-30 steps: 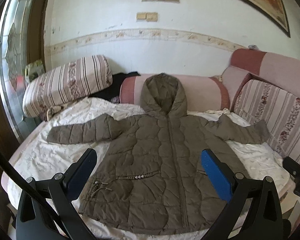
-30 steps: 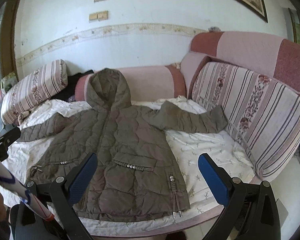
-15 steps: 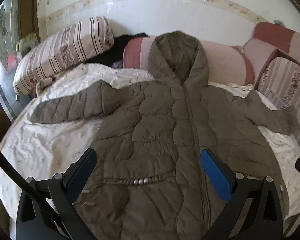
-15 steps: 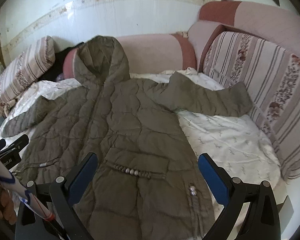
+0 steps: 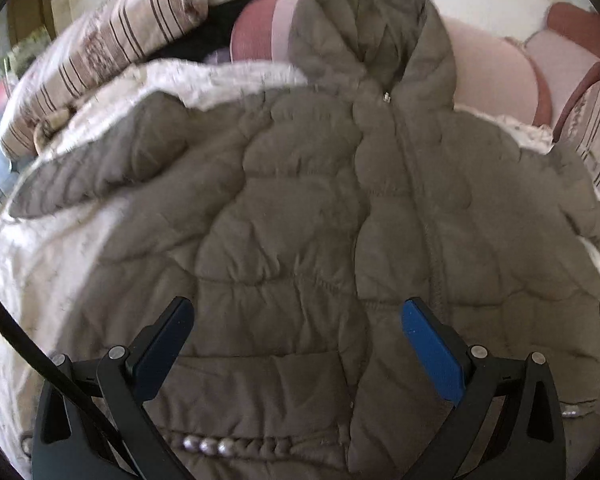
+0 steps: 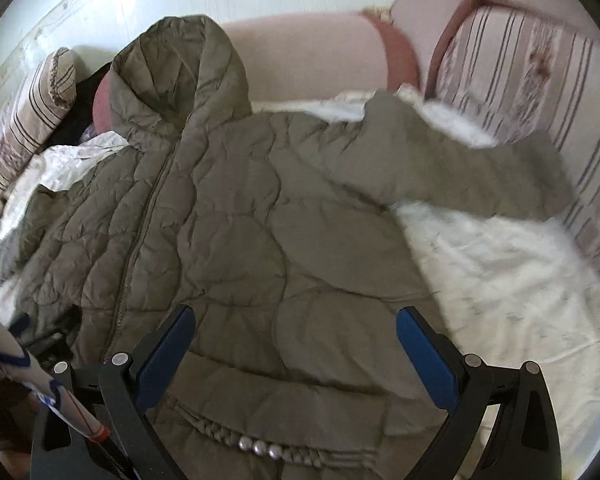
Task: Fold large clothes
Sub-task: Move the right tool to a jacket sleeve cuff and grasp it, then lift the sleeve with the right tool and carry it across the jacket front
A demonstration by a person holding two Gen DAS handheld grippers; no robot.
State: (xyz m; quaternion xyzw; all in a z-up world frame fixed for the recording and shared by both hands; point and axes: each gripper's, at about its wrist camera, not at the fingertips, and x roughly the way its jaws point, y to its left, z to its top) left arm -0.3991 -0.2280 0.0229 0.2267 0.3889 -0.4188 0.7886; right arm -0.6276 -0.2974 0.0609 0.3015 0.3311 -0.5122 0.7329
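Observation:
An olive quilted hooded jacket point(image 5: 308, 200) lies front-up, zipped, on a white sheet, both sleeves spread sideways. Its hood point(image 5: 364, 28) rests against a pink bolster. My left gripper point(image 5: 298, 320) hovers open over the jacket's left chest, nothing between its blue pads. In the right wrist view the same jacket point(image 6: 236, 232) fills the middle, its sleeve point(image 6: 460, 168) stretched toward the striped sofa back. My right gripper point(image 6: 292, 324) is open above the jacket's right side, over the pocket with pearl beads point(image 6: 260, 448). The jacket's hem is out of sight.
A striped bolster pillow point(image 5: 100, 52) lies at the back left, dark clothing point(image 5: 216, 28) beside it. A striped sofa back point(image 6: 532, 72) walls the right side. The white sheet point(image 6: 508, 280) shows bare right of the jacket. The left gripper's body point(image 6: 44, 340) shows low left.
Both grippers have moved forward and down toward the jacket, which now fills each view. The jacket has not moved and both grippers stayed open.

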